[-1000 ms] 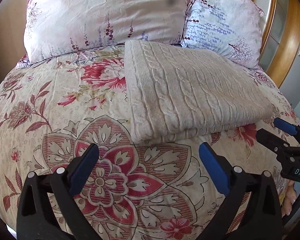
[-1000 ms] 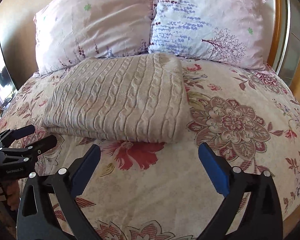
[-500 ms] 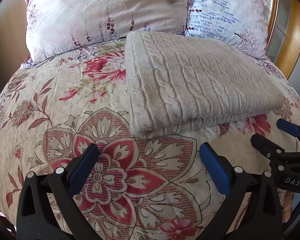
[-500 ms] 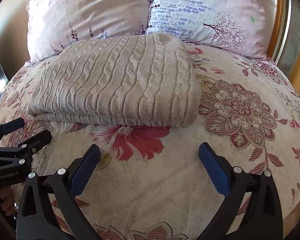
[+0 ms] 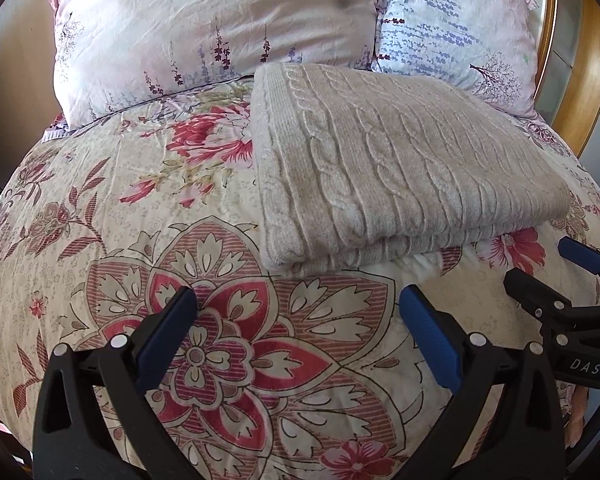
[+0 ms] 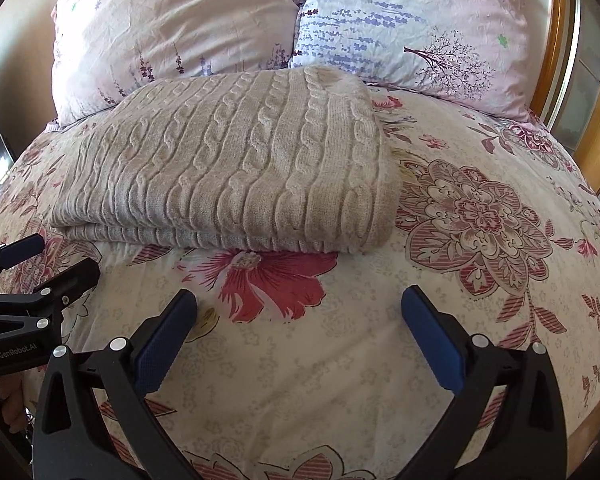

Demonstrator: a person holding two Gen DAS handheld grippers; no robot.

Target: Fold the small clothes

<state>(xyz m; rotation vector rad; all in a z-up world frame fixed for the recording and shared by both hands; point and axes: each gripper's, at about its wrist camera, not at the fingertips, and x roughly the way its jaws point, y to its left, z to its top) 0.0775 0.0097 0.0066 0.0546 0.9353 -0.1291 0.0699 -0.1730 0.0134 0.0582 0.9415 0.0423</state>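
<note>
A beige cable-knit sweater point(image 5: 400, 168) is seen lying on the floral bedspread point(image 5: 140, 240), already folded into a compact, multi-layered rectangle whose far edge reaches the foot of the two pillows point(image 6: 180, 28). No sleeve or loose hem is seen trailing out, although a small patch of white fabric is visible under the near edge in the left wrist view; whether it belongs to the garment cannot be told. The left tool point(image 5: 296, 320) is held with its fingers spread wide and nothing between them, just short of the near left corner of the sweater. The right tool point(image 6: 298, 320) is likewise spread and empty, near the sweater's front edge and apart from it. Each tool is also caught at the margin of the other's view. The folding of this piece is judged to be essentially finished; at most a final squaring or a further halving is thought to remain. No other garments are shown.
</note>
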